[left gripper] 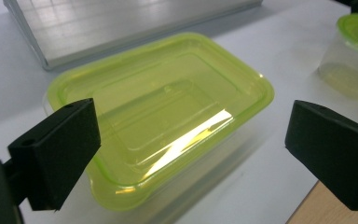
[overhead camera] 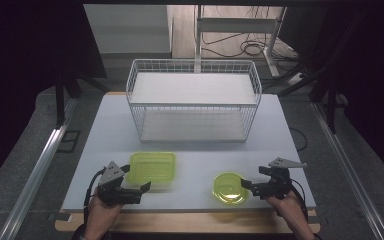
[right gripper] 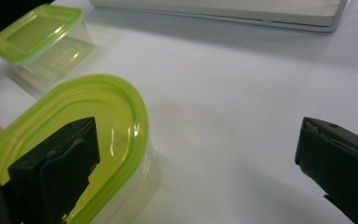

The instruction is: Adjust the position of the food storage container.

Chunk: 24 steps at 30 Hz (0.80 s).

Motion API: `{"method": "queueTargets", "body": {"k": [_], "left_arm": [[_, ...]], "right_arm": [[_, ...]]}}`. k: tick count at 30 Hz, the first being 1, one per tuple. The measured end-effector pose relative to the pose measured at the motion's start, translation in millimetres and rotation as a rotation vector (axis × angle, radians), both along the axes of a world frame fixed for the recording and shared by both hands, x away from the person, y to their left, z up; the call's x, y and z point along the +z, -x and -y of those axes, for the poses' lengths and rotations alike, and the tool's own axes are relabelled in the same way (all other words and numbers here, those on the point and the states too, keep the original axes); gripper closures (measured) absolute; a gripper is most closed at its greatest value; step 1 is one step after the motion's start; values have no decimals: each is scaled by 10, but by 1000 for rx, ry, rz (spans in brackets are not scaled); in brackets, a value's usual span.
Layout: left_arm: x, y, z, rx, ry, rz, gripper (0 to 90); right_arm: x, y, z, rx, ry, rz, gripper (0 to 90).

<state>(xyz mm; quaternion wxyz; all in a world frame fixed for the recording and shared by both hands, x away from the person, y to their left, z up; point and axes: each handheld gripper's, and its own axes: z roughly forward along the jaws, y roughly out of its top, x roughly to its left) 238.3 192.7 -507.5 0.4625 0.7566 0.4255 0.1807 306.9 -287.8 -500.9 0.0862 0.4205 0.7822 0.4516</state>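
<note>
Left gripper jaws spread wide, empty, straddling near corner of rectangular clear plastic box with lime-green lid, long axis across table; right gripper equally wide, empty, beside round green-lidded tub.

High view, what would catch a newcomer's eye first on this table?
Two clear containers with bright yellow-green lids stand out against the white table: a rectangular container at front left and a round container at front right. Behind them, in the middle, stands a white wire basket. The open left tool sits beside the rectangular one, and the open right tool beside the round one.
</note>
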Motion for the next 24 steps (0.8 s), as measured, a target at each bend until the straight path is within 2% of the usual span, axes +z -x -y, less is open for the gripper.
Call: {"method": "queueTargets", "body": {"k": [2,3,6,12,14,19,20,21,24], "left_arm": [[-8,0,12,1,-14,-2,23],[-13,2,22,-11,-26,1,18],[-1,11,34,-2,-36,15,31],[-5,22,40,-3,-58,26,57],[-18,30,48,-7,-93,46,70],[-32,22,46,-23,-82,44,58],[-33,24,45,-24,-76,50,57],[-33,24,45,-24,-76,50,55],[-41,22,40,-23,-72,53,51]], "right_arm": [[7,0,-2,5,6,7,0],[26,1,-7,-6,30,30,0],[43,3,-5,-14,59,51,25],[54,-15,23,-30,60,41,72],[76,-11,29,-30,57,33,114],[98,-3,14,-16,64,20,183],[113,1,6,-8,68,16,229],[113,1,6,-8,68,16,229],[142,17,-14,7,82,18,315]]}}
